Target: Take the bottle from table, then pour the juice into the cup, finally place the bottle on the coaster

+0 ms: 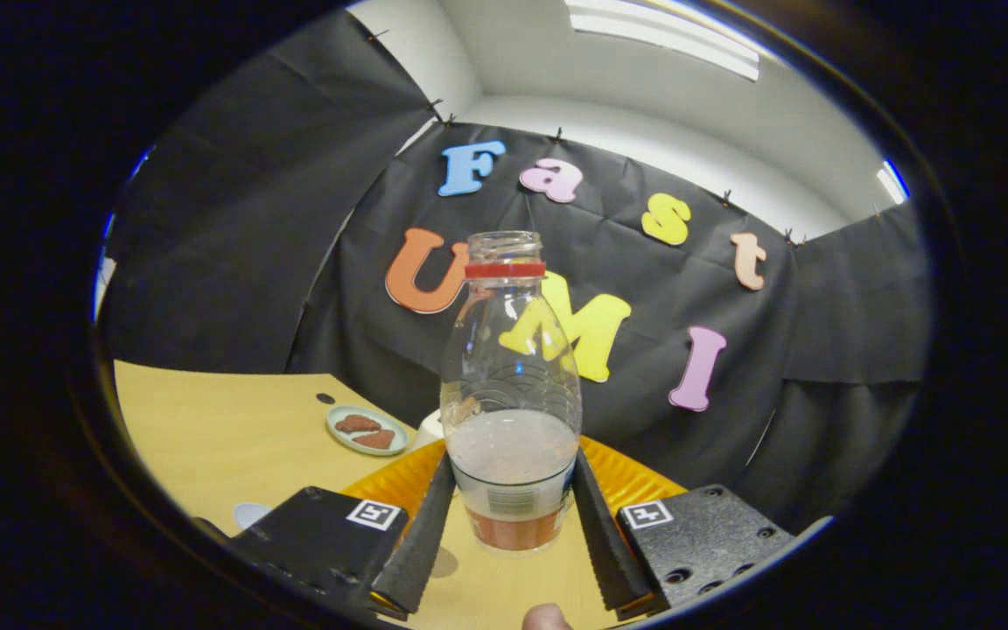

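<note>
A clear plastic bottle with a red neck ring and no cap stands upright between my fingers. A little reddish-orange juice lies at its bottom. My gripper is shut on the bottle, with both black fingers pressing its lower sides. Just beyond the bottle, an orange ribbed coaster spreads out behind both fingers. A small part of a white cup peeks out beyond the left finger, at the coaster's far left edge; the rest of it is hidden.
The wooden table stretches off to the left. A pale green plate with two brown pieces sits beside the cup. A pale round disc lies near the left finger's base. A fingertip shows below the bottle.
</note>
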The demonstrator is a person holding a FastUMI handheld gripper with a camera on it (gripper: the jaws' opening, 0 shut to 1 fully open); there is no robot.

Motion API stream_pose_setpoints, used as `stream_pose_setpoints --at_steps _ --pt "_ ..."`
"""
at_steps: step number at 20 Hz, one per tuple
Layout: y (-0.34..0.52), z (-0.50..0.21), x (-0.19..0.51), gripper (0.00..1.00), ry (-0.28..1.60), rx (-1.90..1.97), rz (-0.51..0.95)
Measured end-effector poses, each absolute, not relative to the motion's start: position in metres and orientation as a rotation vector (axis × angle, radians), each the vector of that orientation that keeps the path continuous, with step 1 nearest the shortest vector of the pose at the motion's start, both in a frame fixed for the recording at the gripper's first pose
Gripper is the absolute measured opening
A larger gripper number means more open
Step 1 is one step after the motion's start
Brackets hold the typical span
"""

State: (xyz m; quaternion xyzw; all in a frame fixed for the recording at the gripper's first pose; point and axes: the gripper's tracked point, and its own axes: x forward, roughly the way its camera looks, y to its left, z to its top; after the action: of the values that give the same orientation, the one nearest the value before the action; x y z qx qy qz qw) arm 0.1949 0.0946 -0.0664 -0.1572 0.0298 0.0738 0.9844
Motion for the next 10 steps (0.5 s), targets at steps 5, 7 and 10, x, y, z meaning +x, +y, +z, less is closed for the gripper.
stream_pose_setpoints --at_steps 5,7,10 --pt "0.107 -0.079 0.218 0.77 0.082 -0.186 0.179" --pt "0.112 -0.09 0.229 0.77 0.102 -0.141 0.192" --pt "0.115 -0.118 0.247 0.77 0.144 -0.088 0.203"
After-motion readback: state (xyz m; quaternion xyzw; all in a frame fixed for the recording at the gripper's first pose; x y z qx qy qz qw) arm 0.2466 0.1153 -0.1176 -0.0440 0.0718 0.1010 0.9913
